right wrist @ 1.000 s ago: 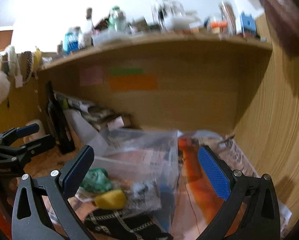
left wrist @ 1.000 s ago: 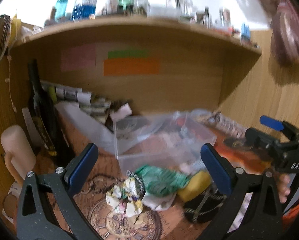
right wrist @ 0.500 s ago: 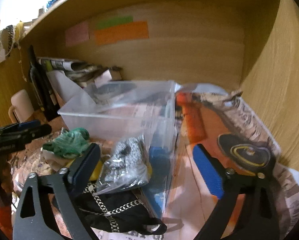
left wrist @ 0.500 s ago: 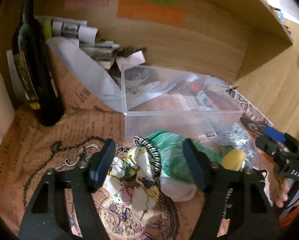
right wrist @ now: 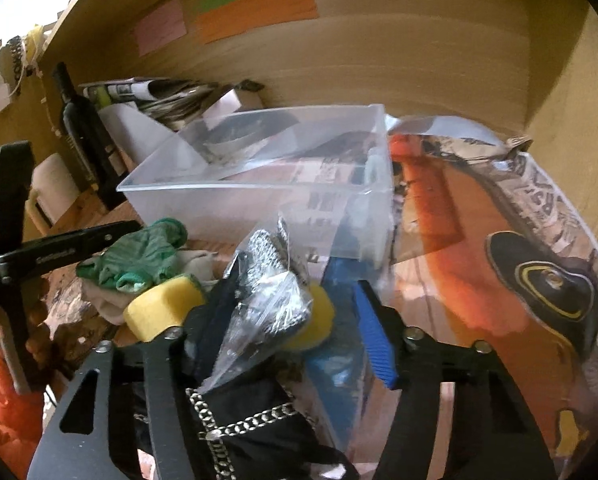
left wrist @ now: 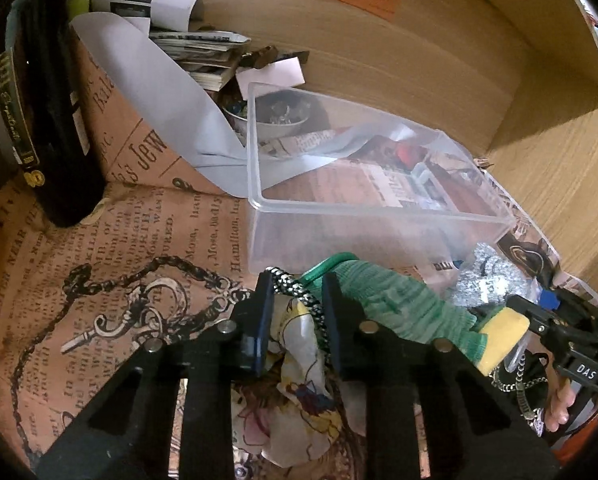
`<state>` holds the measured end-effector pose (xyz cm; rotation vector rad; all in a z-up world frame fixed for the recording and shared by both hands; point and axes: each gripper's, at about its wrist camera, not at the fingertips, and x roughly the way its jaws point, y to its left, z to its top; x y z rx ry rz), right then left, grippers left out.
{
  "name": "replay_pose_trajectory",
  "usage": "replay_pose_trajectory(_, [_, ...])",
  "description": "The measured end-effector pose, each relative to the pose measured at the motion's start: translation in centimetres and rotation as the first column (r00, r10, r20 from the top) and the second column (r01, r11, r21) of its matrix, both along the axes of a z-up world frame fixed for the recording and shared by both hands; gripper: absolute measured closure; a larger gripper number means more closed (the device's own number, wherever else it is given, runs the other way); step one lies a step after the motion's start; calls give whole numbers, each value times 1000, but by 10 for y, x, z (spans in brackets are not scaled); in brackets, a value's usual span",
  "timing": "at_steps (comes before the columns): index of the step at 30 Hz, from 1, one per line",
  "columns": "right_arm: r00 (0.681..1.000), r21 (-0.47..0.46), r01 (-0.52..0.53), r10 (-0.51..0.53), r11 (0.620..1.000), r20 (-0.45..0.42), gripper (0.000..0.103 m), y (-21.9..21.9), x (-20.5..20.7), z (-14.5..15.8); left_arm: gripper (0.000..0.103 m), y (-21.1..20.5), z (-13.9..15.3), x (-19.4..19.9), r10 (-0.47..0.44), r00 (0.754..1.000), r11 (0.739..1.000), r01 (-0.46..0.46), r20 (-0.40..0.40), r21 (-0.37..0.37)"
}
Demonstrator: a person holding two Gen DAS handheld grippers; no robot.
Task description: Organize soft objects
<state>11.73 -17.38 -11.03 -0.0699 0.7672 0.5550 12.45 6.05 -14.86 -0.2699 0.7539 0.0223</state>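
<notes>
A pile of soft things lies in front of a clear plastic bin (left wrist: 379, 216). My left gripper (left wrist: 297, 312) has closed on a floral patterned cloth (left wrist: 299, 392) with a black-and-white cord (left wrist: 299, 292) at its top. Beside it lie a green knit cloth (left wrist: 403, 300) and a yellow sponge (left wrist: 499, 340). My right gripper (right wrist: 295, 312) straddles a clear bag of silver scrubbers (right wrist: 271, 292), its jaws partly closed, with a wide gap to the blue right pad. A black chain bag (right wrist: 239, 436) lies under it. The bin (right wrist: 267, 184) also shows in the right wrist view.
A dark wine bottle (left wrist: 43, 120) stands at the left. Rolled papers and magazines (left wrist: 179, 32) fill the back corner. Wooden walls close in at the back and right. Printed paper (left wrist: 99, 280) covers the desk. A blue sponge (right wrist: 339, 320) leans against the bin.
Both grippers have dropped down onto the pile and narrowed. The left one has closed on the floral cloth. The right one has moved over the bag of scrubbers.
</notes>
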Motion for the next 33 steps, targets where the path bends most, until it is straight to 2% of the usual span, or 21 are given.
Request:
replay_pose_trajectory(1, [1000,1,-8,8,1000,0,59,1,-1,0,81,-1,0,0,-2,1000,1000,2,4,3])
replay_pose_trajectory(3, [1000,12,-26,26,1000,4,70,2,-1,0,90,-3,0,-1,-15,1000,1000,14,7,7])
replay_pose_trajectory(5, [1000,8,-25,25,1000,18,74,4,-3,1,90,-5,1,-3,-20,1000,1000,20,12,6])
replay_pose_trajectory(6, [999,8,-25,25,1000,24,77,4,-4,2,92,-6,2,-4,-32,998,999,32,58,16])
replay_pose_trajectory(9, [999,13,-18,18,1000,39,85,3,-7,5,94,-10,5,-10,-42,997,999,40,69,28])
replay_pose_trajectory(20, [992,46,11,-16,999,124,90,-7,-21,26,97,-13,31,-36,-45,986,998,37,159,52])
replay_pose_trajectory(33, [968,108,13,-40,994,249,90,-12,-30,61,97,-24,78,-47,-68,954,994,40,291,102])
